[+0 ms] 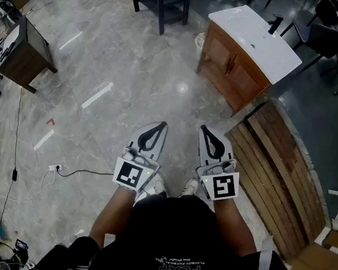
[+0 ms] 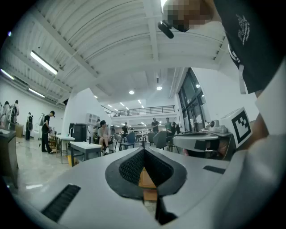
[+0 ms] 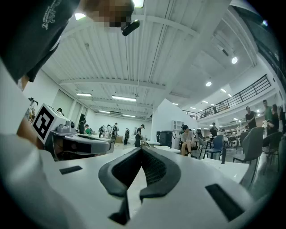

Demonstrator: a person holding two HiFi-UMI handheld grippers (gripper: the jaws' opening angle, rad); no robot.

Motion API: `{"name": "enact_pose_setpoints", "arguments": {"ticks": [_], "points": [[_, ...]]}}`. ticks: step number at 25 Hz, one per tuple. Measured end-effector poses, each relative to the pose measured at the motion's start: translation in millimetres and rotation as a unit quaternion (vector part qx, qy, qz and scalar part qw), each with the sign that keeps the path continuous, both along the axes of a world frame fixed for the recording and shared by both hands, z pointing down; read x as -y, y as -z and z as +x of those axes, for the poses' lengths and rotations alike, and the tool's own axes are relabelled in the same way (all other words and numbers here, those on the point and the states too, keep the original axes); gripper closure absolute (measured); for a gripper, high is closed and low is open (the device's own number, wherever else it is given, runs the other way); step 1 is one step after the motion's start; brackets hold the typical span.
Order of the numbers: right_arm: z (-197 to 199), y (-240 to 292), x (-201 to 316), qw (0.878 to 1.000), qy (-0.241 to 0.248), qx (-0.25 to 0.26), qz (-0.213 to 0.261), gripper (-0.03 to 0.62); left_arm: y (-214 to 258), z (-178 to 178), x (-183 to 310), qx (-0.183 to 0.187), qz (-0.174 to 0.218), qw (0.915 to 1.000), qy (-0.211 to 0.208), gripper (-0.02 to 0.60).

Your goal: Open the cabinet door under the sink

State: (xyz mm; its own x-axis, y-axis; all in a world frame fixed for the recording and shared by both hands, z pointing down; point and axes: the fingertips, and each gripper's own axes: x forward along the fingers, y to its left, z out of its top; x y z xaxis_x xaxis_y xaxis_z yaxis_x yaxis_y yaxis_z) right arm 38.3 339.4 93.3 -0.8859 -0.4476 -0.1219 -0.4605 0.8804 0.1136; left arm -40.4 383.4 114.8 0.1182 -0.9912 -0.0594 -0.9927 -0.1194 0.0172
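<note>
The white-and-grey left gripper [image 1: 161, 125] and right gripper [image 1: 204, 128] sit side by side over the grey floor [image 1: 119, 88], jaws pressed together and empty, well apart from the brown wooden white-topped sink cabinet [image 1: 230, 68] ahead-right, doors closed.

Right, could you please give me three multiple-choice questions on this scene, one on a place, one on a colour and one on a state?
1. Where in the head view is the sink cabinet? A upper right; B lower left; C bottom centre.
2. What colour is its countertop? A black; B white; C green.
3. How do the jaws of the right gripper stand? A wide apart; B clamped on a handle; C together, nothing between.
Answers: 1 A, it sits at that frame's upper right; 2 B, a white slab on brown wood; 3 C, its own view shows them meeting, empty.
</note>
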Motion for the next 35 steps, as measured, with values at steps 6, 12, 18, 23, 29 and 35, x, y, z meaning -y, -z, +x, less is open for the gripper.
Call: {"name": "enact_pose_setpoints", "arguments": {"ticks": [6, 12, 18, 23, 29, 35], "points": [[-24.5, -11.2, -16.8, 0.999, -0.002, -0.031, 0.008, 0.571, -0.2, -24.2, -12.9, -0.001, 0.0, 0.9999, -0.011, 0.563], [-39.6, -6.1, -16.5, 1.0, -0.017, -0.01, 0.006, 0.571, 3.0, -48.1, -11.3, -0.001, 0.011, 0.9999, -0.012, 0.563], [-37.8, -22.4, -8.9, 1.0, -0.015, -0.022, -0.005, 0.571, -7.7, -56.2, -1.2, -0.008, 0.0, 0.9999, -0.013, 0.563], [-34.6, -37.1, 24.3, 0.999, -0.01, -0.023, -0.02, 0.571, -20.8, -47.8, 33.4, -0.006, -0.016, 0.9996, -0.024, 0.563], [-31.0, -42.2, 90.1, 0.999, -0.019, -0.029, -0.029, 0.57, -20.9, -41.1, 93.6, -0.021, -0.029, 0.9987, -0.036, 0.563], [-23.8, -48.5, 153.3, 0.999, -0.026, -0.033, -0.032, 0.571, -21.4, -34.8, 155.5, -0.009, -0.033, 0.9986, -0.042, 0.563]]}}
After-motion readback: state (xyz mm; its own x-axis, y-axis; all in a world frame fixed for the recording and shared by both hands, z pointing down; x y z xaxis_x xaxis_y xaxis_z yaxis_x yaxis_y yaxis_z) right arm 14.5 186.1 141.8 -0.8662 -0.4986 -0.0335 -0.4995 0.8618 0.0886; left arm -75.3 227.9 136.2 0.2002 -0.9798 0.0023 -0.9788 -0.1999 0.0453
